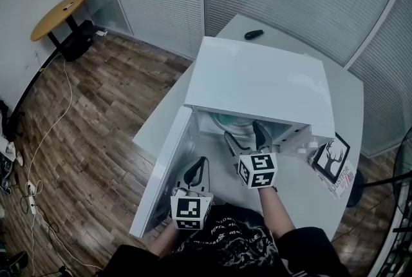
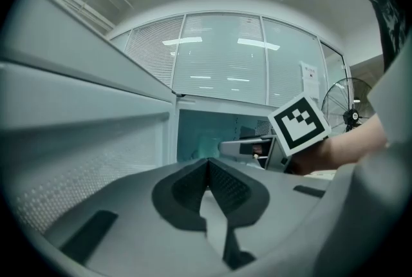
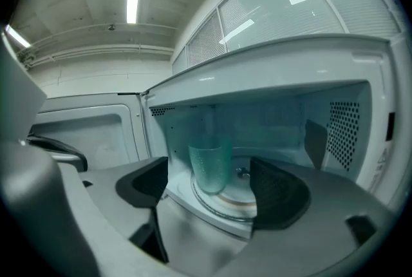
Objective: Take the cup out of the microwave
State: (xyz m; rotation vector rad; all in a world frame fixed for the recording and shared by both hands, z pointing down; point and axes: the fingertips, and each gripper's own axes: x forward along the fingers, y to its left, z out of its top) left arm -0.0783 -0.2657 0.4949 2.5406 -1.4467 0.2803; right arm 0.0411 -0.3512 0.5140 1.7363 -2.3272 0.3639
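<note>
One green cup [image 3: 210, 168] upright inside the microwave [image 1: 257, 79], long axis vertical

White table [image 1: 347, 102], and the white microwave [image 1: 257, 79] sits right in the middle, taking up most of the top. Its door [image 1: 164, 169] is swung wide open on the left, reaching toward the table's near left edge. Up by the far edge, behind the microwave, a small black object [image 1: 253, 34] lies alone on bare surface. Over at the right edge, just beside the microwave's front corner, there's a box with a deer print [image 1: 331, 160].
</note>
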